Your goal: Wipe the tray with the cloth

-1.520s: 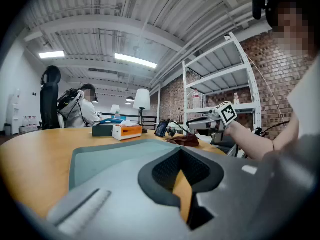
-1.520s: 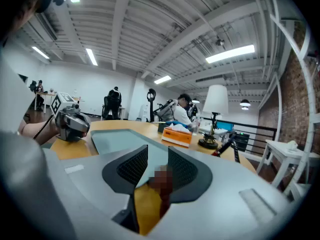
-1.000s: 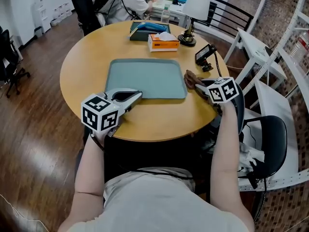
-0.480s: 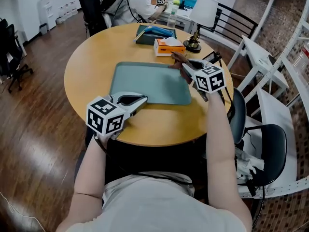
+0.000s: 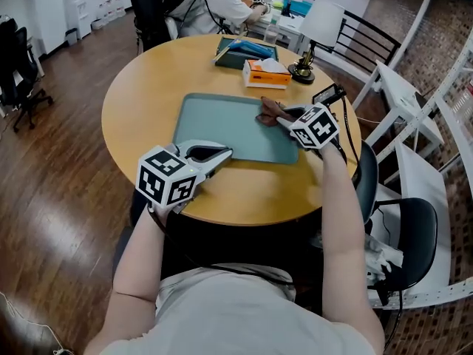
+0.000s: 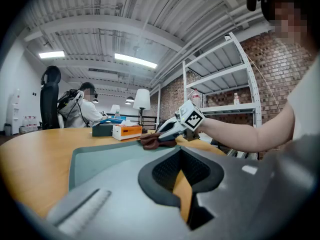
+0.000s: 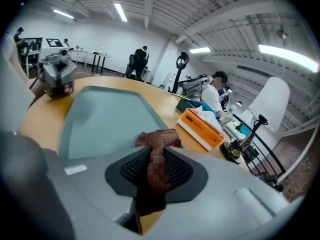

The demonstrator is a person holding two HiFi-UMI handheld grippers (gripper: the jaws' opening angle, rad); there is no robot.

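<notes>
Cloth (image 5: 268, 110) pinched by outstretched right gripper (image 5: 285, 118) touches tray (image 5: 218, 120); left gripper (image 5: 225, 154) rests closed.

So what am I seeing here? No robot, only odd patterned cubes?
No robot: a person holds two jawed hand tools; the cubes are part of them. One picture comes from a camera on the head, the other two from cameras on the tools. On the round table are a green tray, a tissue box and a lamp. The right gripper pinches a brown cloth at the tray's right edge. The left gripper, shut and empty, sits at its near edge.
</notes>
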